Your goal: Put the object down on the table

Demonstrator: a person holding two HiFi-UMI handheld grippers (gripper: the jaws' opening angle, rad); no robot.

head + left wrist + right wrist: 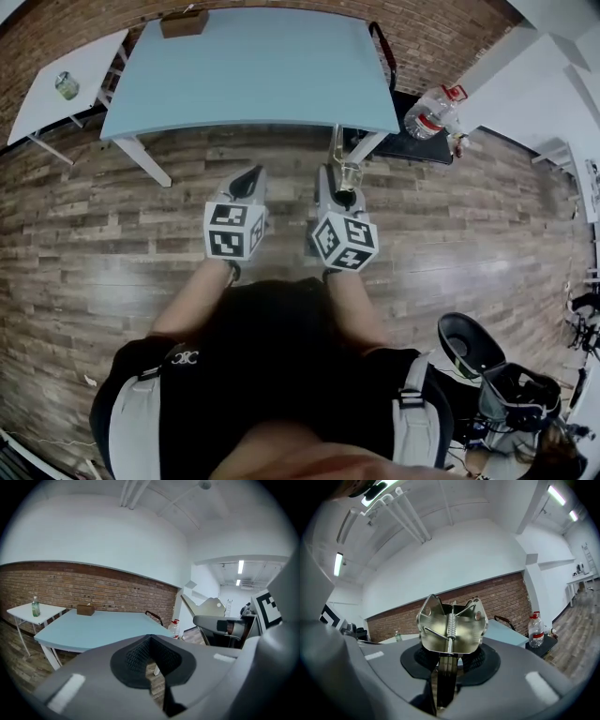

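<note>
Grey right tool (pixel 449 663) has its jaws partly closed on the handles of a steel spring clamp (pixel 450 625), which stands upright above them. Left tool (pixel 151 663) is fully closed and empty. Both hang just short of the blue worktop's (pixel 253 75) near edge; the spring clamp is off the worktop.

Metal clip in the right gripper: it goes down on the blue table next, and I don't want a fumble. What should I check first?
1. Grip: right gripper shut on the metal clip: ok.
2. Landing spot: table bare on its near side, brown box at the far edge: ok.
3. Clip above the tabletop: not ok, it hangs short of the near edge.
4. Left gripper shut and empty: ok.
5. Clip's height against the tabletop: cannot tell.
</note>
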